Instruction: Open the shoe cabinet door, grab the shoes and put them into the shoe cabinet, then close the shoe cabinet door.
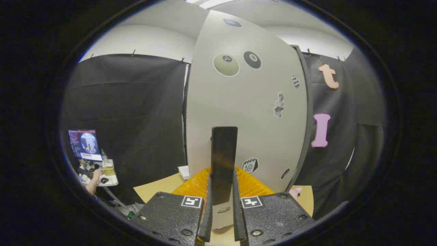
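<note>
Hand-held gripper (222, 218) is closed on the handle (224, 164), a black upright bar fixed to the door; both fingers (207, 208) press its sides low down, and the bar rises well above the fingertips.

Door (245, 102): the biggest thing here. A pale grey panel right ahead of the fingers, stuck over with stickers, two of them billiard balls high up. A dark cabinet (306, 112) edge shows along its right side. Whether the door is fully shut or slightly ajar, I cannot tell from here.

Desk (160, 188): light wood, below and to the left of the door. An orange ribbed sheet (196, 184) lies between the fingers and the foot of the door.

Something pink (295, 192) peeks out by the door's lower right corner. Possibly one of the shoes; too little shows to say.

A monitor (84, 145) on a small stand sits far off to the left, with a person's hand beside it.

Step in hand, as I judge it: opening the door, grip taken. Next move calls for a pull back along the hinge arc, keeping the squeeze firm so the bar does not slip, and swinging wide enough to leave room for the shoes.
</note>
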Demonstrator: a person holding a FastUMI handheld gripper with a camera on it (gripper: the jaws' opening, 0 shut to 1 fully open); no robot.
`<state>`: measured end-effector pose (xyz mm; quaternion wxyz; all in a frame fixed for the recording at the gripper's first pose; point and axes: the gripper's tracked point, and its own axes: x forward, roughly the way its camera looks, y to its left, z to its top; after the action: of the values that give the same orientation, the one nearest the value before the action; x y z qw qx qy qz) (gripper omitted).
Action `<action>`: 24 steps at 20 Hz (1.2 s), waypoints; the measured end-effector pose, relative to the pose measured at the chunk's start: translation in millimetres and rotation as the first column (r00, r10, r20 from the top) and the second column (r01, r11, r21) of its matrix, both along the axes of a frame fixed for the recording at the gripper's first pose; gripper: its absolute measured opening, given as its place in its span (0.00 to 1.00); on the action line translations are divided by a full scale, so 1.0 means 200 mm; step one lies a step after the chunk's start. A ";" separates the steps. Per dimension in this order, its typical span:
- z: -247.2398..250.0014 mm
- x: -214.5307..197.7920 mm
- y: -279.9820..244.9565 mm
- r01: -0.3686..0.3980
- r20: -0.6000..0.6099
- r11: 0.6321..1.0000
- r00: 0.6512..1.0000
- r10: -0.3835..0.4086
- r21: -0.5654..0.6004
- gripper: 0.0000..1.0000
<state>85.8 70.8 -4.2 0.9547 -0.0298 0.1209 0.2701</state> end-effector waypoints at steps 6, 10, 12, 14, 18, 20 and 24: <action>0.01 -0.02 -0.08 0.048 0.021 0.999 0.999 -0.048 -0.024 0.28; 0.01 -0.01 -0.11 0.092 0.038 0.995 0.995 -0.090 -0.041 0.28; 0.01 -0.01 -0.11 0.120 0.042 0.992 0.992 -0.118 -0.040 0.28; 0.01 0.00 -0.13 0.168 0.067 0.984 0.984 -0.164 -0.054 0.27; 0.01 0.05 -0.20 0.323 0.142 0.941 0.941 -0.308 -0.097 0.27; 0.01 0.04 -0.26 0.427 0.194 0.896 0.896 -0.400 -0.119 0.27; -0.03 0.00 -0.24 0.512 0.298 0.858 0.827 -0.476 -0.051 0.21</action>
<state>86.4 22.5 -9.8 0.9954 -0.0959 0.0079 -0.0015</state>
